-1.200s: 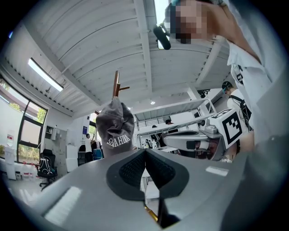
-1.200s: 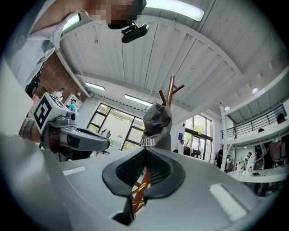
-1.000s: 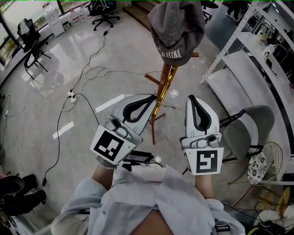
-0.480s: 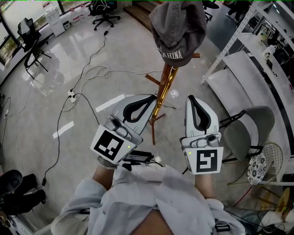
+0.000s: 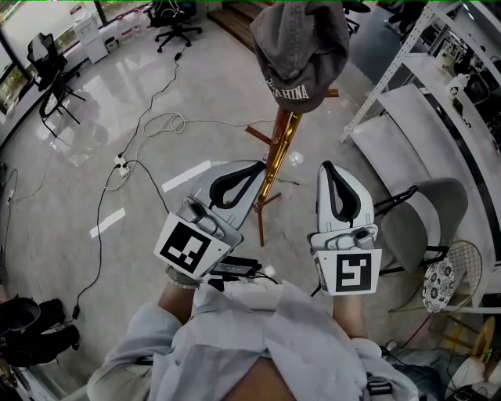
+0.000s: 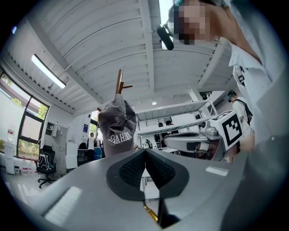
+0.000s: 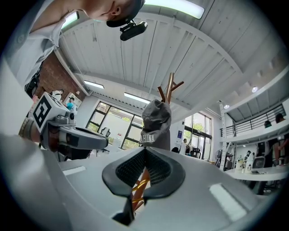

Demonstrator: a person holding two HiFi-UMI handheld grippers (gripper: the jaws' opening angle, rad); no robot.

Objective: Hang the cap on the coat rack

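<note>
A grey cap with white lettering hangs on the wooden coat rack, seen too as the cap on the rack in the left gripper view and as the cap on the rack in the right gripper view. My left gripper and right gripper are held side by side below the cap, apart from it. Both are shut with nothing between the pads, the left gripper and the right gripper pointing toward the rack.
White metal shelving stands at the right with a grey chair below it. Cables and a power strip lie on the glossy floor at the left. Office chairs stand farther back.
</note>
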